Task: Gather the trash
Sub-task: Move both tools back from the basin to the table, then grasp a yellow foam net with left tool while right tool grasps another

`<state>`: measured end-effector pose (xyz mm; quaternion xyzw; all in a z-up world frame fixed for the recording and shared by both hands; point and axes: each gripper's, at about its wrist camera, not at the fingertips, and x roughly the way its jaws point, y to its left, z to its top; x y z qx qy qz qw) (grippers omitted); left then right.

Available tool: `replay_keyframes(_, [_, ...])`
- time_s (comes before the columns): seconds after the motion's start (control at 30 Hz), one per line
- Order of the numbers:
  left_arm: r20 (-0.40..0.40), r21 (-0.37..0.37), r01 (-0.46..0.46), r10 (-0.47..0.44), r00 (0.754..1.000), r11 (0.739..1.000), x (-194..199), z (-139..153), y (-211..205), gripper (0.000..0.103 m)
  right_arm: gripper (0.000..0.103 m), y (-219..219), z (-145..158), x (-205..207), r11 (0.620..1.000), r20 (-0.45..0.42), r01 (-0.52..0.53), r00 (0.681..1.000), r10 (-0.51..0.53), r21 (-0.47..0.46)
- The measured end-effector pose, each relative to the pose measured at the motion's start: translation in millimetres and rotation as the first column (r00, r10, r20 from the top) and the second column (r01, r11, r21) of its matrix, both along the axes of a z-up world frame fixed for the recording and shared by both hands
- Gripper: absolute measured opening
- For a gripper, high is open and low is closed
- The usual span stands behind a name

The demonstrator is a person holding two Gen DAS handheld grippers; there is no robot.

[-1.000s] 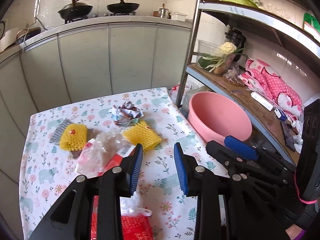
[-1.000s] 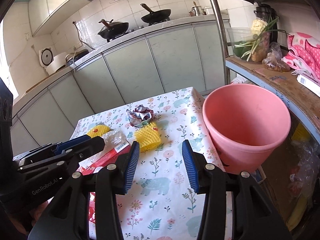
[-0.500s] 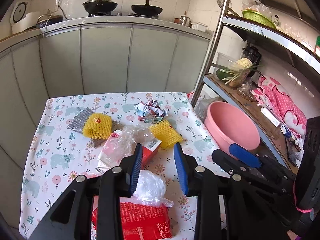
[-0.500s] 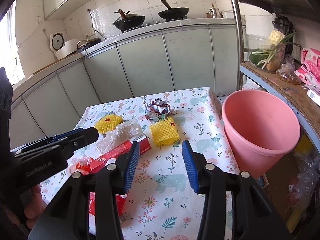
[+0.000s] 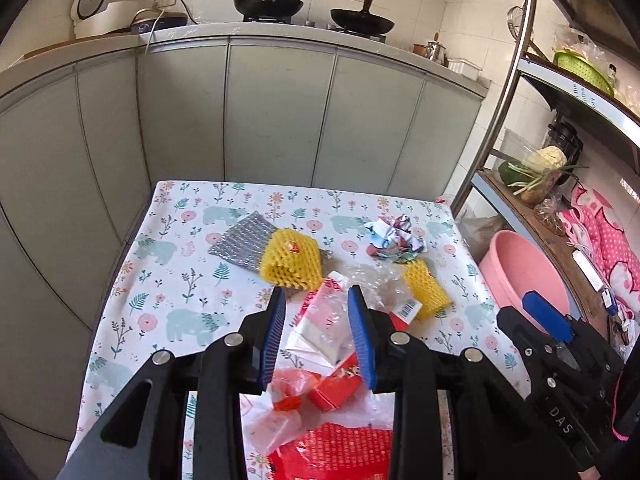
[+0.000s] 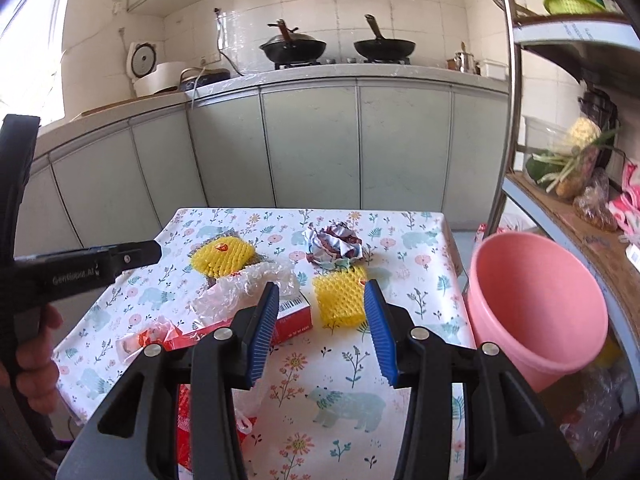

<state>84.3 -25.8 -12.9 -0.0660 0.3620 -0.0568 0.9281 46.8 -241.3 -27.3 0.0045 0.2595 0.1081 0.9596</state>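
Trash lies on the floral-cloth table point(image 5: 180, 280): two yellow foam nets point(image 5: 290, 258) point(image 6: 340, 298), a grey foam sheet point(image 5: 240, 242), a crumpled wrapper point(image 5: 394, 236) point(image 6: 334, 242), clear plastic over a red carton point(image 5: 332, 320) point(image 6: 256, 294) and a red packet point(image 5: 332, 454). A pink bucket point(image 6: 536, 304) point(image 5: 524, 268) stands right of the table. My left gripper point(image 5: 316, 336) is open above the carton and plastic. My right gripper point(image 6: 322, 334) is open, hovering near the right yellow net.
Grey-green cabinets point(image 6: 312, 148) with woks point(image 6: 294, 48) on the counter stand behind the table. A metal shelf rack point(image 6: 516, 80) with vegetables and bags stands on the right, behind the bucket. A rice cooker point(image 6: 154, 68) sits at the left on the counter.
Both grippers have pulled back and swung left; the table and trash now sit farther off and more centred. Both stay open and empty.
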Motion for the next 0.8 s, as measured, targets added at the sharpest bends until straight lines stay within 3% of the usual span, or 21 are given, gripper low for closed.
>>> replay_keyframes(0.33, [-0.014,-0.016,-0.055,0.055,0.998,0.998,11.7,-8.5,37.5,0.031,0.045,2.5,-12.0,27.8,0.999,-0.129,-0.001,0.992,0.006,0.035])
replay_keyframes(0.6, [-0.004,-0.052,-0.051,0.051,0.999,0.997,15.6,-12.2,61.0,0.031,0.046,2.5,-13.4,42.9,0.997,-0.157,-0.029,0.987,0.041,0.076])
replay_keyframes(0.8, [-0.015,-0.085,-0.023,0.022,1.0,0.996,17.7,-18.2,73.7,0.038,0.046,5.9,-20.1,50.3,0.996,-0.178,-0.032,0.983,0.047,0.084])
